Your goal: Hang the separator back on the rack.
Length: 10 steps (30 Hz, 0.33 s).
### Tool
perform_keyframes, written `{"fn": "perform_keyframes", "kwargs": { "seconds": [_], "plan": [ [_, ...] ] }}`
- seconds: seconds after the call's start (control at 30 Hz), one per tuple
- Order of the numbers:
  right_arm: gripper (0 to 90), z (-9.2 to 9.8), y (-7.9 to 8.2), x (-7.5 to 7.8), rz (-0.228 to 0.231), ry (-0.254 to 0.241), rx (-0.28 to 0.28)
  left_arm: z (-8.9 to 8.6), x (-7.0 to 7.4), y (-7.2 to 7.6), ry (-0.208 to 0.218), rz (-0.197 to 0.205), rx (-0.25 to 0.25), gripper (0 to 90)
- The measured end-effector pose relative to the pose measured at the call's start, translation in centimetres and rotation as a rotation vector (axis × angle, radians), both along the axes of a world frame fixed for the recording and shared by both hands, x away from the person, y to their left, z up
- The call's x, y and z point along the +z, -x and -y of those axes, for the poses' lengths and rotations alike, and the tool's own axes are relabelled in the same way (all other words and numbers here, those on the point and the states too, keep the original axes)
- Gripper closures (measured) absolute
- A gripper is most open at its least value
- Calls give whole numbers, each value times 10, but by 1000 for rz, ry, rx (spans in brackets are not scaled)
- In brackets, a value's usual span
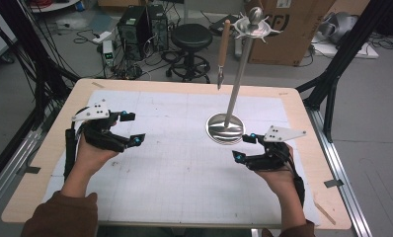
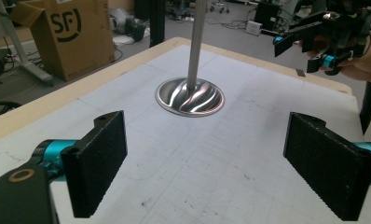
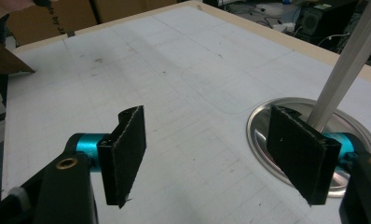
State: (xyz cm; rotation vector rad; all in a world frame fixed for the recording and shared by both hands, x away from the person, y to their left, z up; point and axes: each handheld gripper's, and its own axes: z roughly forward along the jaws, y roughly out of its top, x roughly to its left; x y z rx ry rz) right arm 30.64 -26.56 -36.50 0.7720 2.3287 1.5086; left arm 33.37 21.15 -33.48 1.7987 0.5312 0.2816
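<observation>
The wooden-handled utensil [image 1: 223, 49] already hangs from the top ring of the polished steel stand [image 1: 225, 128], at two o'clock on the white gridded mat [image 1: 184, 168]. So the hanging looks done. Left gripper [image 1: 130, 129] at nine o'clock and right gripper [image 1: 245, 147] at four o'clock both hover with jaws spread, holding nothing.

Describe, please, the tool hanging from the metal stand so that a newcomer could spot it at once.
On the white mat, right of centre, stands a metal stand with a round shiny base. From the hooked ring at its top hangs the wooden-handled tool, pointing down. It is the one thing hanging there, clear of the mat.
</observation>
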Motion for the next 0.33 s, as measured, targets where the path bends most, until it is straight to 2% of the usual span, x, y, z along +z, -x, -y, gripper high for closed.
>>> {"fn": "perform_keyframes", "kwargs": {
  "seconds": [0.33],
  "plan": [
    [280,1,0,0,4,-1,-1,-2,-6,0,6,-10,7,133]
  ]
}}
